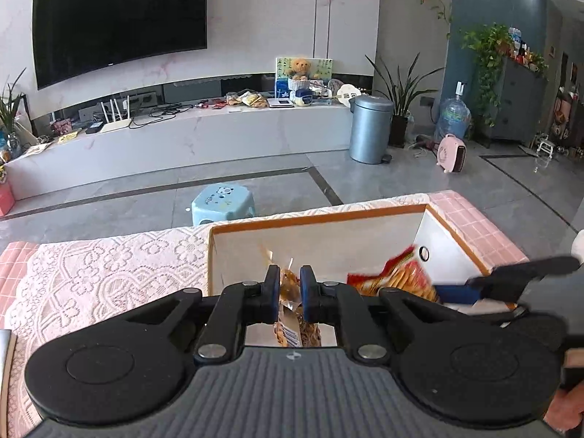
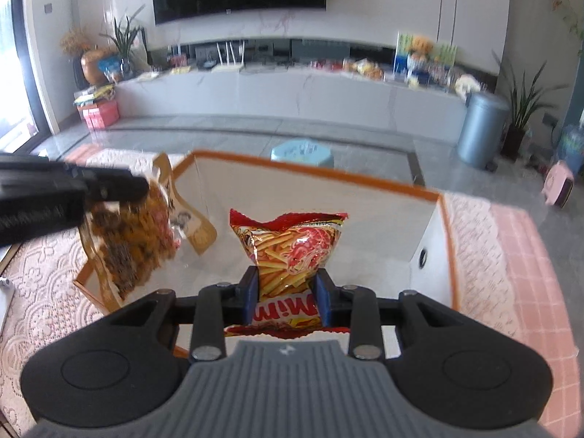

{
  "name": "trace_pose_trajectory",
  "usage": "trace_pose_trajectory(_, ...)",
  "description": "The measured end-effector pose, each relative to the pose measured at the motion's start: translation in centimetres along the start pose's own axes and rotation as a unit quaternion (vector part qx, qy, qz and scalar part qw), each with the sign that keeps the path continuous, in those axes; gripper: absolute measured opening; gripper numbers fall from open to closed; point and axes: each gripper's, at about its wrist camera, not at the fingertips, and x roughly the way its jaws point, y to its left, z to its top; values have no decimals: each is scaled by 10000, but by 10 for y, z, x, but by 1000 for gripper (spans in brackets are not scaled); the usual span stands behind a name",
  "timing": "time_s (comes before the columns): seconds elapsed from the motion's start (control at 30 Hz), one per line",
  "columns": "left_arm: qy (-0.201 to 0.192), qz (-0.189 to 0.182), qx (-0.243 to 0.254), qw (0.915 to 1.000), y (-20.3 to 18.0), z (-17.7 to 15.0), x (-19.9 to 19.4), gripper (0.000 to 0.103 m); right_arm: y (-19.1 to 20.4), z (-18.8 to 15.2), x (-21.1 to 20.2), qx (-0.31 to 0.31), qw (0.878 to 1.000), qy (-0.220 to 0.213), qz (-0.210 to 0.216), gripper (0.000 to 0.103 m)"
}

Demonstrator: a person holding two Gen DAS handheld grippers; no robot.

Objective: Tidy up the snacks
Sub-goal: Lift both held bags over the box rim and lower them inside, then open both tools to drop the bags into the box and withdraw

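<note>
With both loads over the open box (image 2: 430, 197) at frame centre, the right tool (image 2: 287, 294) pinched the red chip bag (image 2: 292, 244) upright, while the left tool (image 1: 290, 294) at left gripped a brown snack bag (image 2: 135, 241) hanging long-axis downward.

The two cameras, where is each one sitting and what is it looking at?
Left wrist: sits on the left gripper, looks over its fingers pinching a brown snack bag above the box; the right gripper shows at the right.
Right wrist: sits on the right gripper, holding a red snack bag.
Both share the box, TV wall, blue stool.
</note>
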Motion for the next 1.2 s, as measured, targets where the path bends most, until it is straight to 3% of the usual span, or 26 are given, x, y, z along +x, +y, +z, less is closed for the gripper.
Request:
trace_pose_trajectory(0.2,-109,-118,-7,9999,-2,11,9,11,-8,2,17,262,9994,164,130,30)
trace_pose_trajectory(0.5,776,-515,-164,9955,14,-6,44,11,-8,0,33,357,9981,415,269,30)
trace_pose_trajectory(0.73,1272,-72,252,9915,5,-5,52,11,2,-4,49,365,9946,860,458,30)
trace_pose_trajectory(0.83,1457,55,330,9888,4,-6,54,4,1,-2,59,528,9910,1113,528,30)
trace_pose_trajectory(0.97,1505,165,453,9874,2,-9,52,4,5,-1,71,759,9845,1383,772,30)
trace_pose_trajectory(1.2,1466,364,553,9870,-1,-10,47,9,7,0,82,983,9786,1635,777,30)
